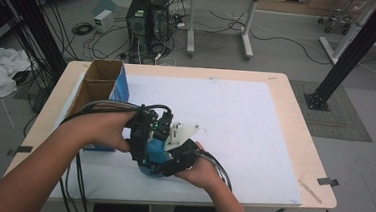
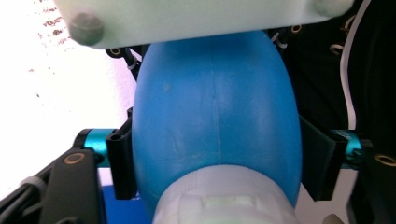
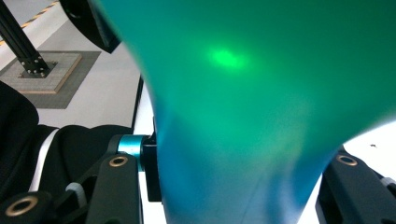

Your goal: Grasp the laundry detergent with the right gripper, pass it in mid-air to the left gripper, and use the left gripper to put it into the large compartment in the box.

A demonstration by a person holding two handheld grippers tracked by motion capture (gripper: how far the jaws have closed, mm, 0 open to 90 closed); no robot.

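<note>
Both grippers meet over the near middle of the table (image 1: 283, 143), and between them sits a blue egg-shaped object (image 1: 153, 153), held just above the white sheet (image 1: 235, 114) that covers the tabletop. From above, little of it shows past the black frames and the hands.

The left gripper (image 2: 215, 158) is clamped on the blue egg-shaped object (image 2: 215, 126): its 2 black jaws press against the left and right flanks of the smooth rounded body, with a pale ribbed cap or neck (image 2: 224, 196) nearest the camera. The right gripper (image 3: 238, 186) also appears closed on the same object (image 3: 261, 102), which narrows between the jaws here; only the left jaw's contact is plain, the right one is partly hidden behind the body.

The step in hand looks like a 2-handed hold, either a handover or pulling or twisting the cap end from the body; which one, I cannot tell. If it is a separation, the next move calls for a firm hold on the body while the other gripper turns or draws away along the object's long axis. The smooth curved shell could slip under a sideways pull. An open cardboard box (image 1: 100, 82) stands at the table's left edge, well apart from the grippers.
</note>
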